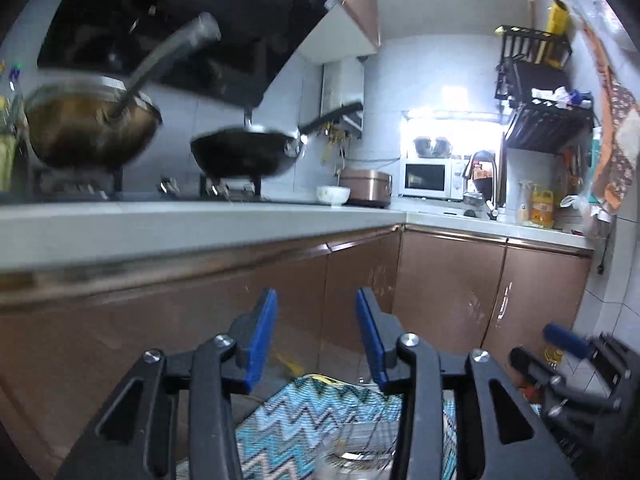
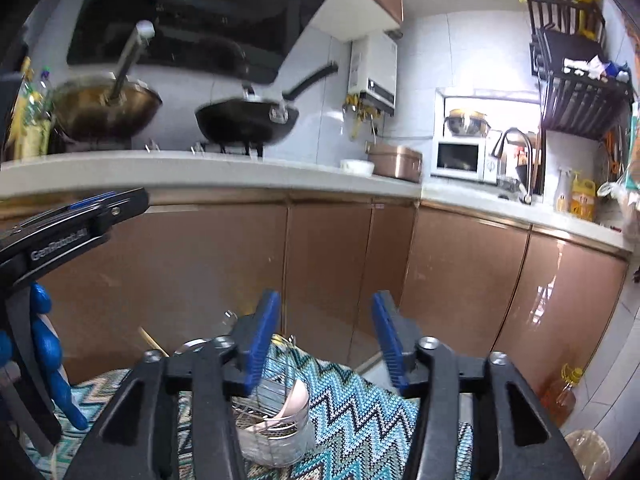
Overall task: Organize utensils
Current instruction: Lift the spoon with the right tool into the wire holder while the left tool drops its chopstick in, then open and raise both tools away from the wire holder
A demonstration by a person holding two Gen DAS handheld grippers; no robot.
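Two pairs of tongs are hovering side by side in a narrow kitchen, both pointing at the brown cabinet doors [image 2: 328,264] under the long worktop [image 2: 208,170]. The left tongs [image 1: 316,312] are standing partly open with nothing between the blue pads; the right tongs [image 2: 326,316] are gaping wider, also gripping nothing. Below and near, a wire utensil holder [image 2: 276,408] is sitting on a zigzag-patterned cloth [image 2: 360,412], with a pale spoon-like piece [image 2: 298,398] leaning inside it; its contents are otherwise hard to make out. On the far worktop, two woks [image 2: 248,120] are resting on the stove at left, well back from the front edge, while a rice cooker [image 2: 396,162], a microwave [image 2: 460,158] and a tap [image 2: 520,160] are crowding the right corner. Open air is lying between the tongs and the cabinets.
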